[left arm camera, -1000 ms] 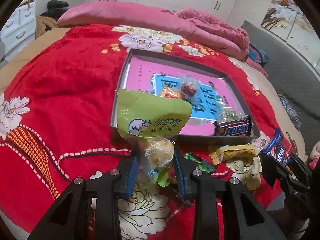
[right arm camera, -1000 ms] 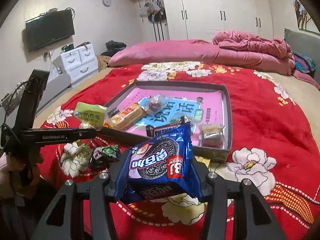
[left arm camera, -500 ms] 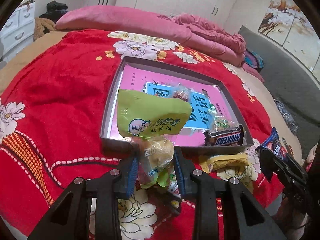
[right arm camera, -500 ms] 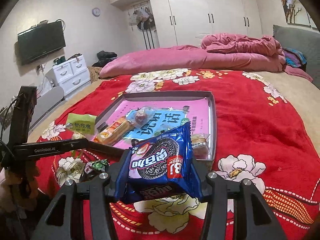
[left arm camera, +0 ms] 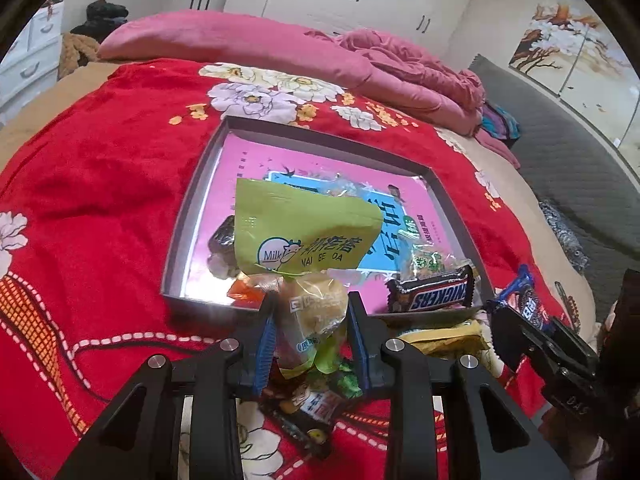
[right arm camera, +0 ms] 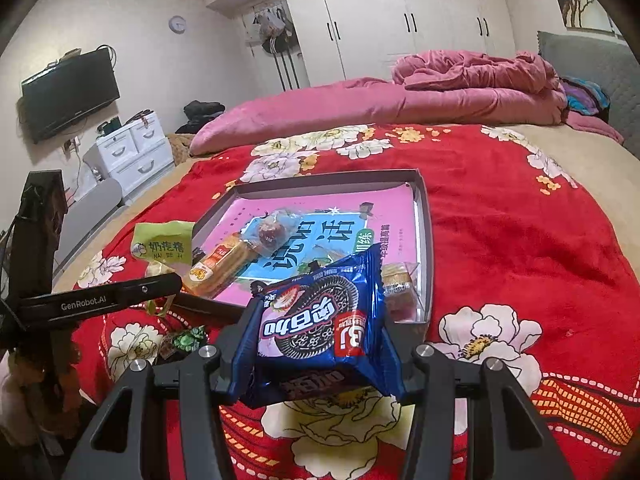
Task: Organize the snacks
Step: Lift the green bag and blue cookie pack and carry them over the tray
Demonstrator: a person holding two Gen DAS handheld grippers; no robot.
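Note:
My left gripper is shut on a green milk-snack packet, holding it upright just in front of the near wall of the grey tray. The tray lies on the red bedspread and holds a Snickers bar and several small wrapped snacks. My right gripper is shut on a blue Oreo packet, held above the bed before the tray's near right corner. The green packet and left gripper show at the left of the right wrist view.
Loose snacks lie on the bedspread in front of the tray: a yellow packet and small green and dark wrappers. A pink duvet lies heaped at the head of the bed. White drawers stand left of the bed.
Both grippers have moved closer to the tray with their packets held; the left one has risen and come over the tray's near edge.

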